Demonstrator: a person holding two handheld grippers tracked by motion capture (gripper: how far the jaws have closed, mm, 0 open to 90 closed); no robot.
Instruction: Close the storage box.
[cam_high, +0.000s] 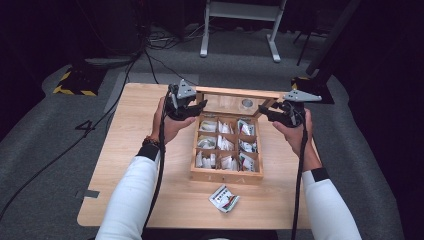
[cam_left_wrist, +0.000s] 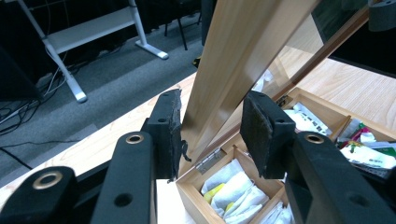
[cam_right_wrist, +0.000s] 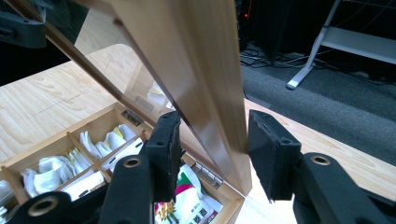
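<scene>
I've got the left gripper (cam_high: 196, 106) and right gripper (cam_high: 266, 111) each grasping a side of the lid (cam_high: 227, 92), swinging it evenly above the box (cam_high: 226, 176).

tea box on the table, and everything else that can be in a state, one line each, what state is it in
lid: raised, tilted up on its hinges, held at both side rails
wooden box: open, compartments filled with tea packets
loose packet: lying flat on the table, outside the box
left claw: closed on the lid's side rail
right claw: jaws around the lid's other side rail, grip not clear
</scene>
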